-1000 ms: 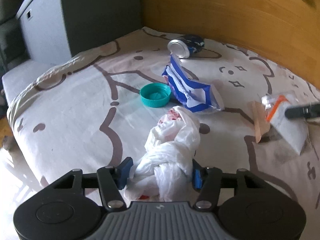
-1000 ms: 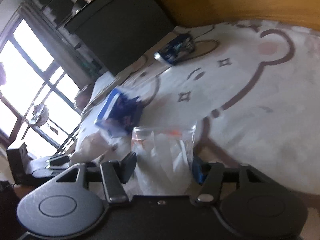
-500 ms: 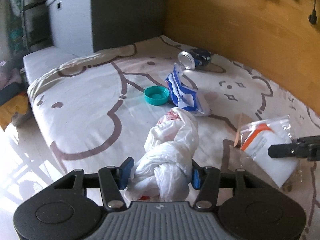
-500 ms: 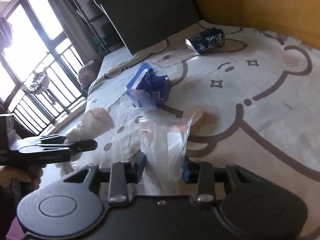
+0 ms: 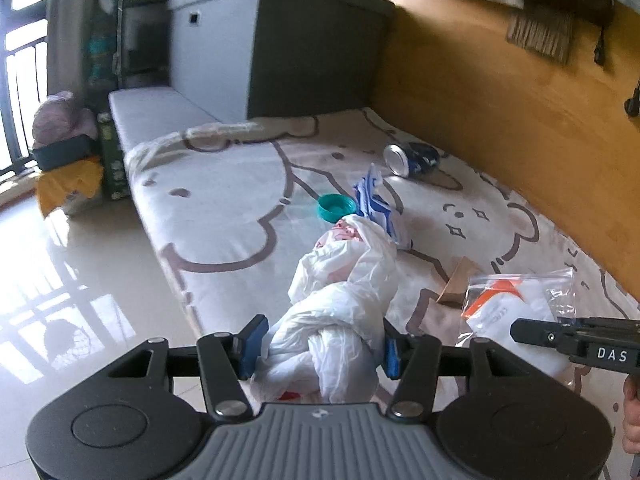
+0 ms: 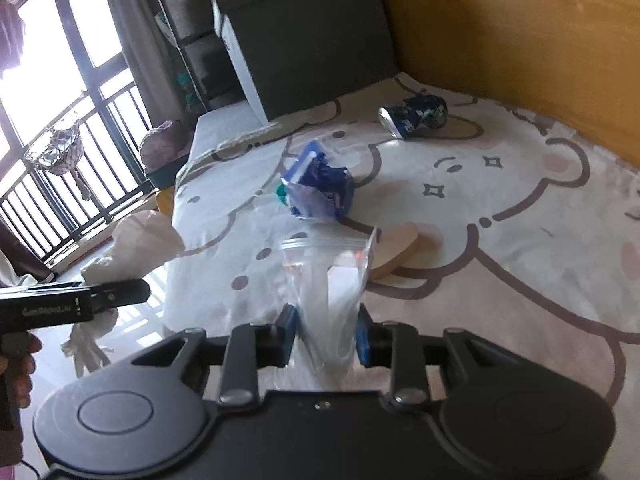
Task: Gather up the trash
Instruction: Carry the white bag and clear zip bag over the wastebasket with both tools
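At the bottom centre of the right wrist view, the right tongs point(image 6: 326, 334) have just been closing and now pinch the clear zip bag point(image 6: 328, 276), lifted off the bed point(image 6: 520, 208). The left tongs point(image 5: 320, 344) clench the knotted white plastic bag point(image 5: 344, 296). The can point(image 6: 414, 114), the blue wrapper point(image 6: 320, 192) and the teal lid point(image 5: 335, 207) remain behind.

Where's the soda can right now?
The can lies on its side at the far end of the bear-print sheet, close to the wooden wall, beyond the blue wrapper and teal lid.
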Demonstrator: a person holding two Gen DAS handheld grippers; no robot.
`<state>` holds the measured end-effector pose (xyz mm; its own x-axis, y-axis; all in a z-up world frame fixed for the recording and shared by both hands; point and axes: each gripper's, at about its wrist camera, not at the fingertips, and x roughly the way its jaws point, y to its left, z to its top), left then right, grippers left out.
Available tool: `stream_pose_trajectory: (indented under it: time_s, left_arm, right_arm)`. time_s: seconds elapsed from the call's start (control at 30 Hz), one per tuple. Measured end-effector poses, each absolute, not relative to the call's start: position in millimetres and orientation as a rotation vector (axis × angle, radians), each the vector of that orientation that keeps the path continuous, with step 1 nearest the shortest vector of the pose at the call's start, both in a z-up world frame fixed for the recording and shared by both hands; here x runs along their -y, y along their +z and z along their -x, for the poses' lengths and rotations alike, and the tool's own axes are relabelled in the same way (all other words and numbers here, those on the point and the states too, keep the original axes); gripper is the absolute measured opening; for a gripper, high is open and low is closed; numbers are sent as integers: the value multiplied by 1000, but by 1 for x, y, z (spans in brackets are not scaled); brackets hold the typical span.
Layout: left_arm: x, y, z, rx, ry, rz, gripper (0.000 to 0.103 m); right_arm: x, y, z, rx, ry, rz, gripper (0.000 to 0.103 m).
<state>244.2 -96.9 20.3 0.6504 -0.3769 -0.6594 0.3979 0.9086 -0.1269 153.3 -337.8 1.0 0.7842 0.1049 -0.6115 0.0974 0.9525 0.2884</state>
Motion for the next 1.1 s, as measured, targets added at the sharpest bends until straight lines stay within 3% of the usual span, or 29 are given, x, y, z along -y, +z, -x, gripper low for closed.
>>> stream_pose_trajectory:
  time_s: [0.67, 1.1]
  left_arm:
    - [42, 57, -168, -688, -331, -17, 57]
    - [-21, 53, -164, -684, -230, 63, 57]
  right_arm:
    - [271, 44, -115, -577, 20, -227, 28]
    - [204, 42, -133, -593, 109, -181, 28]
